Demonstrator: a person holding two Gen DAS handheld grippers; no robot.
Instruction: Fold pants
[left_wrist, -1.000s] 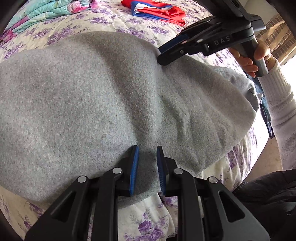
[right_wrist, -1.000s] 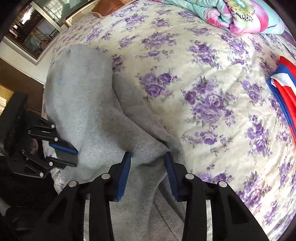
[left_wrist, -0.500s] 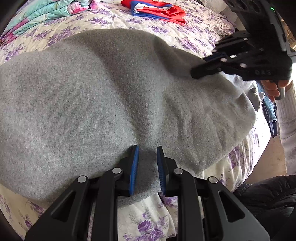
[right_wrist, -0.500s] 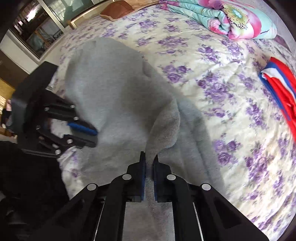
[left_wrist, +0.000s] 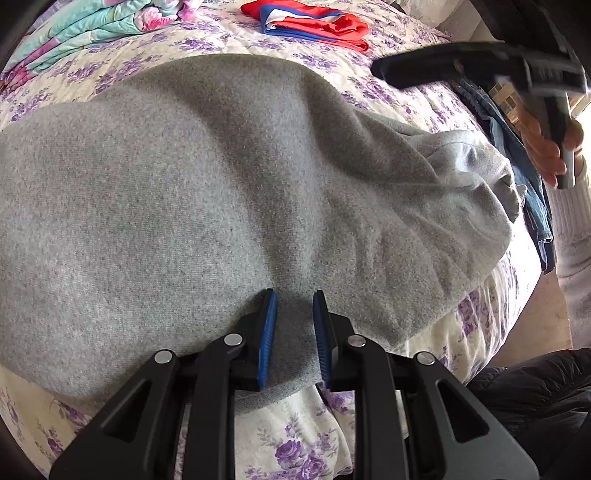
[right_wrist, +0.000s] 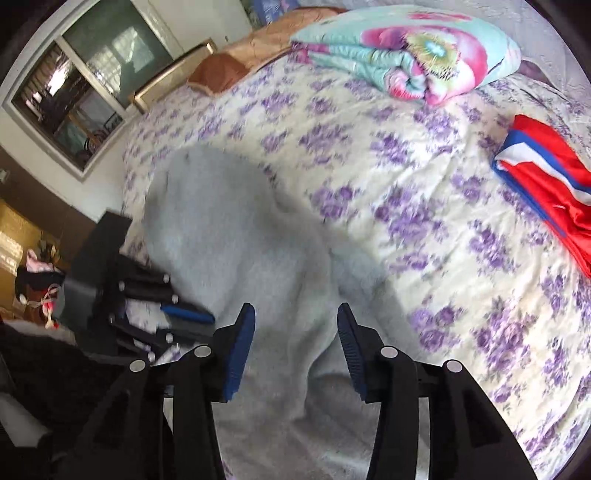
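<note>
Grey sweatpants (left_wrist: 192, 192) lie spread across a bed with a purple-flowered quilt (left_wrist: 295, 435). My left gripper (left_wrist: 293, 299) rests on the near hem of the pants with a fold of grey cloth between its narrowly parted blue pads. My right gripper (right_wrist: 295, 314) is open and empty, lifted above the pants (right_wrist: 236, 251). It also shows in the left wrist view (left_wrist: 461, 68), raised at the upper right in a hand. The left gripper shows in the right wrist view (right_wrist: 184, 315) at the pants' left edge.
A folded red, white and blue garment (left_wrist: 314, 20) lies at the far side of the bed. A folded floral blanket (right_wrist: 406, 51) lies near the head. Blue jeans (left_wrist: 532, 192) hang at the bed's right edge. A window (right_wrist: 85, 85) is on the wall.
My right gripper has let go of the grey fold it pinched half a second ago, opened wide and risen away. The released cloth has dropped flat. The left gripper has not moved.
</note>
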